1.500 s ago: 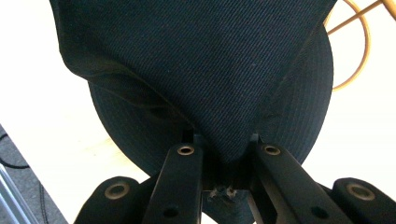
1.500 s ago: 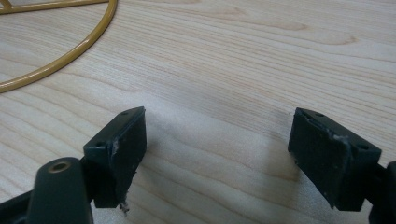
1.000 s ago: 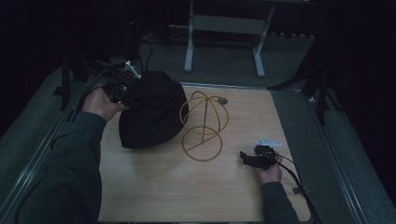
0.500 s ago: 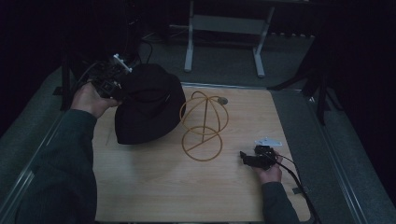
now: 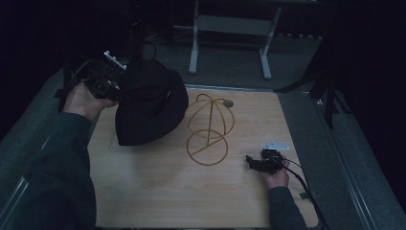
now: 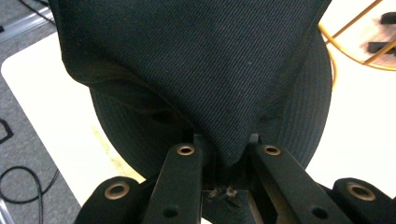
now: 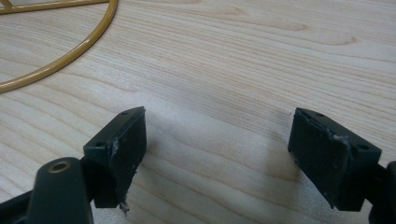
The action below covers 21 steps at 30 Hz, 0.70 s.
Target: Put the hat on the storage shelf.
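Dim room with a pale wood-grain table top (image 5: 158,191) under the high camera, grey matting around it. Lifting a black twill bucket hat (image 5: 151,103) by its fabric at the far left of the table: left gripper (image 5: 107,85) pinching a fold of the cloth, jaws pressed together on it in the left gripper view (image 6: 223,156), brim hanging just above the wood. Standing just right of the hat, apart from it: a mustard-yellow wire hat stand (image 5: 209,128) with a round base ring and a domed hoop frame. Resting low at the near right of the table: right gripper (image 5: 258,164), jaws spread wide and holding nothing in the right gripper view (image 7: 217,154), the stand's ring curving past at upper left. Judging the step in hand: carrying the hat toward the stand, not yet placing it. Calling next for raising the crown clear of the dome, centring the opening over the hoops, lowering, then releasing the pinch; possibly steadying the light base with the free gripper.
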Each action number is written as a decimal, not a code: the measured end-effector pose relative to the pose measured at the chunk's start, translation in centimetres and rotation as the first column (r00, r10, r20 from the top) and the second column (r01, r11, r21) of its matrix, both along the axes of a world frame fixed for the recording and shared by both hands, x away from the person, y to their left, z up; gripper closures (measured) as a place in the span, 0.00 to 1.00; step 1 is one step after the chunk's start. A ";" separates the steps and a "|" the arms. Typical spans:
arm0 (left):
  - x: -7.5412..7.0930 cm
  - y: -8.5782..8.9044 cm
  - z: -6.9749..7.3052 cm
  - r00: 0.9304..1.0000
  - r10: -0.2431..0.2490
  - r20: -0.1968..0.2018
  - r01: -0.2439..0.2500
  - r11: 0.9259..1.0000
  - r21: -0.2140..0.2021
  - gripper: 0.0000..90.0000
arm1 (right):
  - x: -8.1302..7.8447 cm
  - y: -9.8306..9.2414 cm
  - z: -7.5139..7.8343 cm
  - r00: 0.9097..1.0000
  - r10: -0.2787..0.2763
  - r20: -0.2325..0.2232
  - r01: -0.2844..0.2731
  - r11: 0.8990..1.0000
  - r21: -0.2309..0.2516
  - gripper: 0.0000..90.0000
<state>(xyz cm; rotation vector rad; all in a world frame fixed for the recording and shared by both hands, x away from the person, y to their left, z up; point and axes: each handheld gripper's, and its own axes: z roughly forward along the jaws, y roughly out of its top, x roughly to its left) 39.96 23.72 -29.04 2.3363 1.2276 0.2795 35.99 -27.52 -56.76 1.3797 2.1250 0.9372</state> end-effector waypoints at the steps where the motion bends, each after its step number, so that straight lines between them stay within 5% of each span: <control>1: -0.1 0.1 0.1 1.000 0.000 0.002 0.000 1.000 0.000 0.95 | 0.0 0.0 0.0 1.000 0.000 0.000 0.000 1.000 0.000 0.21; 21: -1.5 0.5 1.6 0.998 -0.041 0.043 0.043 0.999 -0.034 0.95 | 0.0 0.0 0.0 1.000 0.002 0.000 -0.002 1.000 -0.003 0.21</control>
